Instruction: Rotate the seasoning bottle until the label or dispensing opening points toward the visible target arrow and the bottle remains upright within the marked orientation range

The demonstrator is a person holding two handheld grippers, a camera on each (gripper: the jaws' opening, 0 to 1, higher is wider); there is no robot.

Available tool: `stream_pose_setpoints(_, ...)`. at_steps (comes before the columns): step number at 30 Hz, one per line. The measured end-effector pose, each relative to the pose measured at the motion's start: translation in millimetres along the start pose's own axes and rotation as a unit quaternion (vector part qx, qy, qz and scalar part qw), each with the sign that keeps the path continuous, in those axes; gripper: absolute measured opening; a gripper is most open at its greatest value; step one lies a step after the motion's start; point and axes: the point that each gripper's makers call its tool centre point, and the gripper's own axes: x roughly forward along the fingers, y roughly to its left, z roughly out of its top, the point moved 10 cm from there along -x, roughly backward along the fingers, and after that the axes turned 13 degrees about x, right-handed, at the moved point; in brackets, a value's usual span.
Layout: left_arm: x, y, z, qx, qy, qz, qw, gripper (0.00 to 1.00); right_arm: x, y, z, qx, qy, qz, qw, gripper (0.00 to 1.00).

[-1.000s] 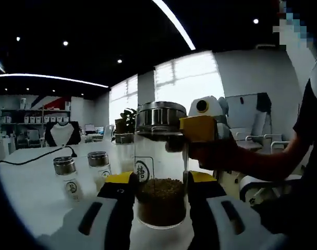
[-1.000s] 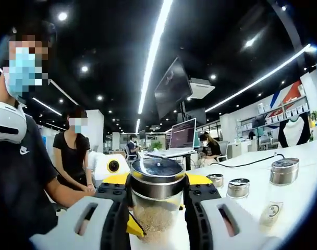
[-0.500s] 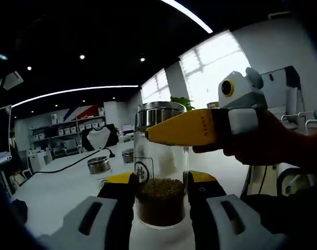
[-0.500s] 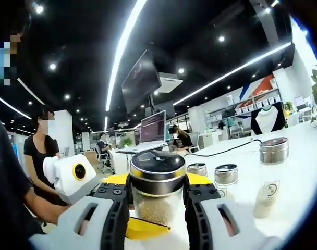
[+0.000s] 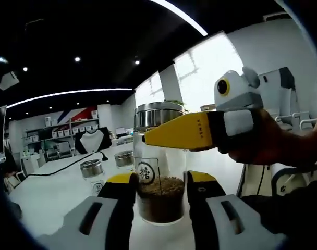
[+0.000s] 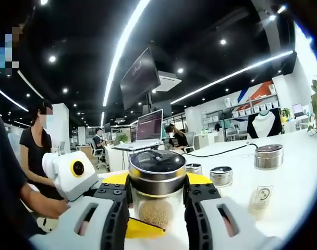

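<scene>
Both sets of my fingers clamp the seasoning bottle [image 5: 159, 177] upright on the desk [image 5: 54, 190], left gripper [image 5: 159, 182] low, right gripper [image 6: 157, 187] at its cap, so I'd twist slowly without tipping it.

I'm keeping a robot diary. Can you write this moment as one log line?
left gripper: shut on seasoning bottle body | right gripper: shut on its lid | bottle: upright

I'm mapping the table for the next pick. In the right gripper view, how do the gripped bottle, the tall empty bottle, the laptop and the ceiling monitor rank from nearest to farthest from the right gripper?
1. Gripped seasoning bottle, between the right gripper's jaws.
2. Tall empty bottle, on the table to the right.
3. Laptop, on a desk behind.
4. Ceiling monitor, hanging above the laptop; these two are hard to separate.
</scene>
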Motion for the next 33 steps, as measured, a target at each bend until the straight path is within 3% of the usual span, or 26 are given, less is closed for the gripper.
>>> stream_pose_setpoints(4,-0.6,2.7,0.6,-0.005,-0.013,-0.022,0.9997,0.41,-3.1,-2.0,2.1,-0.008,0.002,0.022,0.9997,0.37)
stream_pose_setpoints(10,0.8,1.8,-0.5,-0.064,-0.04,-0.084,0.9935,0.42,-7.8,3.1,5.6,-0.037,0.019,0.093,0.9948,0.37)
stream_pose_setpoints(13,1.5,-0.7,-0.2,-0.059,-0.038,-0.098,0.9927,0.43,-9.6,5.2,4.9,-0.069,0.033,0.129,0.9887,0.37)
stream_pose_setpoints(24,2.1,-10.5,-1.2,-0.053,-0.035,-0.154,0.9861,0.42,-17.0,3.5,1.4,-0.089,0.049,0.177,0.979,0.37)
stream_pose_setpoints(29,1.1,-10.9,-1.9,-0.051,-0.012,-0.139,0.989,0.42,-15.8,-2.9,-3.4,-0.061,0.041,0.174,0.9821,0.38)
stream_pose_setpoints(33,2.3,-6.5,-1.4,-0.043,0.002,-0.089,0.9951,0.42,-14.8,-5.6,-1.7,-0.053,0.026,0.142,0.9882,0.37)
